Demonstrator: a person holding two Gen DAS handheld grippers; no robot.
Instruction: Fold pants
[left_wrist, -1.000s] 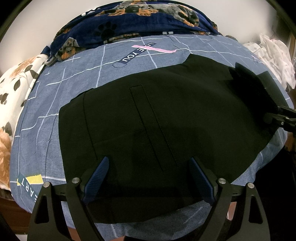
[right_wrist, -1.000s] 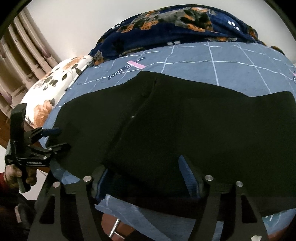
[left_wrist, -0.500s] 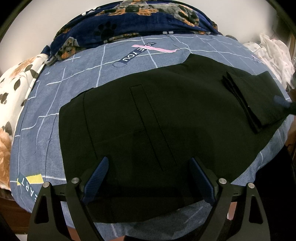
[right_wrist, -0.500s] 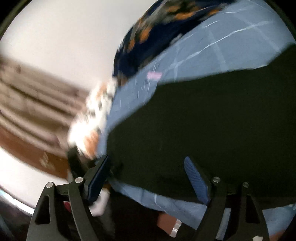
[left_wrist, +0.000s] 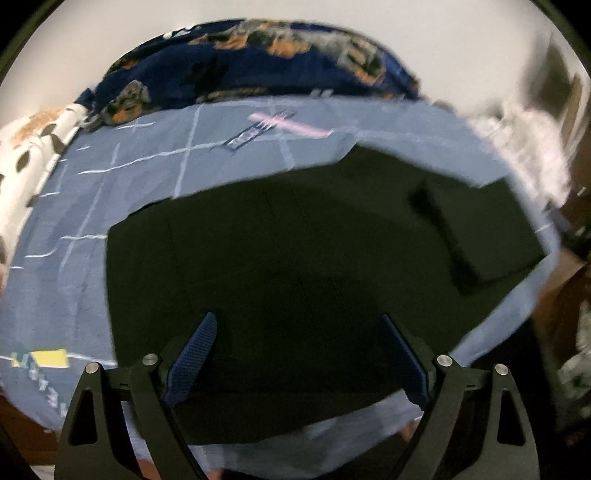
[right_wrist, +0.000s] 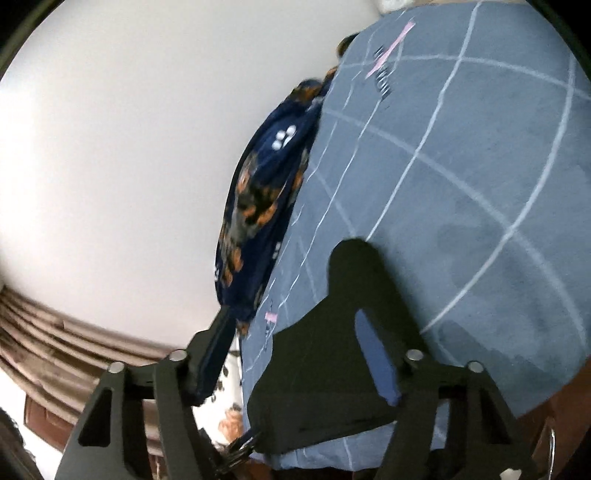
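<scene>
Your pants (left_wrist: 295, 266) lie flat on the bed (left_wrist: 147, 177), one end folded at right; more folds remain. Left gripper (left_wrist: 295, 354) released; right gripper (right_wrist: 295, 354) closing, black cloth between its jaws.

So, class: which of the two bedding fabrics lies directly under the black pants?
The blue grid-lined sheet; the navy dog-print blanket is bunched behind it by the wall.

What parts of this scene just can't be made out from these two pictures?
- Left wrist view: the pants show as a dark mass; motion blur hides seams. The white heap is smeared.
- Right wrist view: whether the right gripper pinches the black cloth; most of the pants are out of frame.
</scene>
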